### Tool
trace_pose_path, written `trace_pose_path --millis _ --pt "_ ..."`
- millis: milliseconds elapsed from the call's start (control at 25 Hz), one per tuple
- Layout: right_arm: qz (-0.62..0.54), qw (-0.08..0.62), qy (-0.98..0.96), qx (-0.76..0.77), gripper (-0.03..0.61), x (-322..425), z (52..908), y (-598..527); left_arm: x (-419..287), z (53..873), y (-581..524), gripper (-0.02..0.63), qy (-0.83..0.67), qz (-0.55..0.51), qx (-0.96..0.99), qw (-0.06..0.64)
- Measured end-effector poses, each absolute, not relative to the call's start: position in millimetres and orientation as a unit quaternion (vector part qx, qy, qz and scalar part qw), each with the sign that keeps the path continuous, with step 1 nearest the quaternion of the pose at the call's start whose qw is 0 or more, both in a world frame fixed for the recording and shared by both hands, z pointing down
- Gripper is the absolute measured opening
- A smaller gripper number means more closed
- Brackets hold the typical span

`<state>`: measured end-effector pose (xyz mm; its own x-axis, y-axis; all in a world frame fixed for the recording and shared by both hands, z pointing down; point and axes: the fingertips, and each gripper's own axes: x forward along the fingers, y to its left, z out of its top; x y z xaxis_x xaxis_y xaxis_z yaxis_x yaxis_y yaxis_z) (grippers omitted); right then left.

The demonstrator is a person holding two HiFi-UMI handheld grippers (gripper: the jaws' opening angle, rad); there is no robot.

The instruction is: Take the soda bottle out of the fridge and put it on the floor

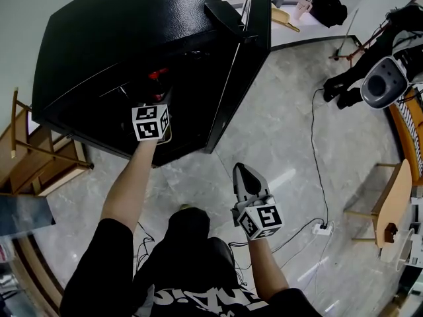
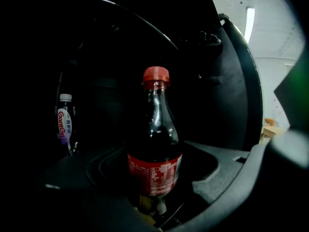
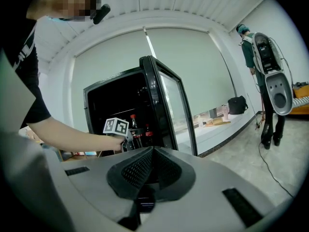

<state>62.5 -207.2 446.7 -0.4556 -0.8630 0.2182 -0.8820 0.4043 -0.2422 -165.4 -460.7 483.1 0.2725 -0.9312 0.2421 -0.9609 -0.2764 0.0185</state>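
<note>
Left gripper (image 2: 152,178) open, soda bottle (image 2: 155,129) between (seemingly untouched); right gripper (image 3: 151,153) closed

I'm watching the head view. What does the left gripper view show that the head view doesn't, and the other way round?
Only the left gripper view: the soda bottle in full, with its body and red label, standing between the open jaws, and a small white-capped bottle further back. Only the head view: the right gripper, shut, over the floor, and the whole of the open fridge door. Both: the dark fridge and the soda bottle's red cap.
</note>
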Motion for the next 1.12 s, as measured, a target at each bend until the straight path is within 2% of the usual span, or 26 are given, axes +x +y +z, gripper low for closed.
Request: trace_pose_path --millis 680,1120 --pt "0.171 0.037 -0.827 0.535 0.022 83.5 431.5 -133.1 -122.9 456.2 -321.2 0.311 -0.522 0.102 0.843 0.086" --pt "0.172 0.039 -0.811 0.557 0.022 110.4 505.9 -102.5 -76.3 525.7 -268.3 0.311 -0.472 0.102 0.871 0.097"
